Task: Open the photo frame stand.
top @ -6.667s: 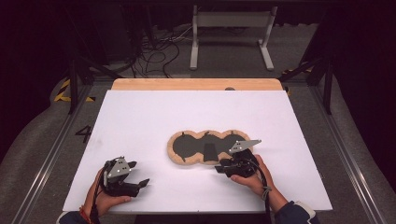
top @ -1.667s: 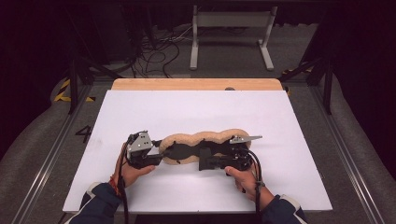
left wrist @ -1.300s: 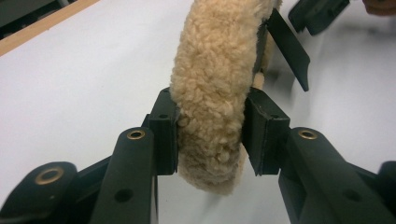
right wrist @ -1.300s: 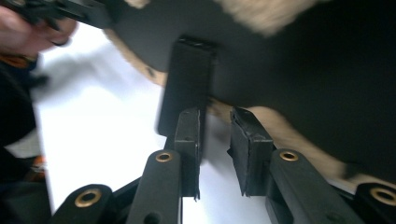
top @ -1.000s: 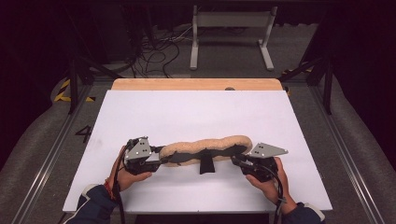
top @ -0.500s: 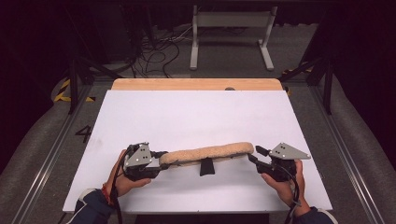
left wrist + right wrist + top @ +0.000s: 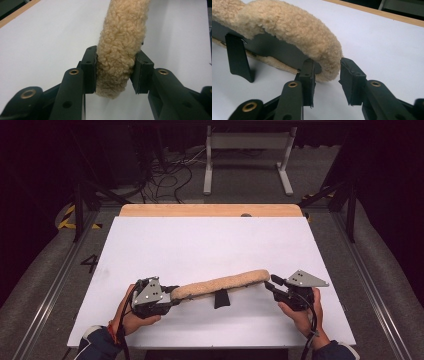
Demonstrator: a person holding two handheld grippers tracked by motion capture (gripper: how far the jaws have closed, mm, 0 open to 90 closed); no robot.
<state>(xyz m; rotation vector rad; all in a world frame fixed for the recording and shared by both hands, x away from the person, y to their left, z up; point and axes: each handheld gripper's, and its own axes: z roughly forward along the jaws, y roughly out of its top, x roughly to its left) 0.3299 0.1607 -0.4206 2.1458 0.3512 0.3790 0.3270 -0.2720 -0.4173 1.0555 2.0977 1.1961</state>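
1. The left gripper [image 7: 172,296], at lower left of the high view, is clamping one end of the fleece cover [image 7: 222,285]; in the left gripper view its two pads are pressing into the pile on both sides, jaws standing partly closed around the roll [image 7: 120,47].
2. The right gripper [image 7: 270,285], at lower right of the high view, is sitting at the opposite end of the fleece cover with its jaws part-way open. They have just been closing. In the right gripper view the near jaw is lying under the cover's end [image 7: 322,62] and the far jaw is standing clear of the pile, so nothing is being gripped; whether the near pad is touching the dark backing is hard to judge from this angle.
3. The fleece cover is lying folded into a long roll across the lower middle of the white table [image 7: 210,240], slanting upward toward the right, with a black strap [image 7: 220,298] hanging below its middle.
4. Step in hand, as judged: folding the cover lengthwise, with the right end currently free.
5. The next move is calling for the right gripper to advance slightly, centre the rolled end between both pads, and close, while the left gripper is holding tension.
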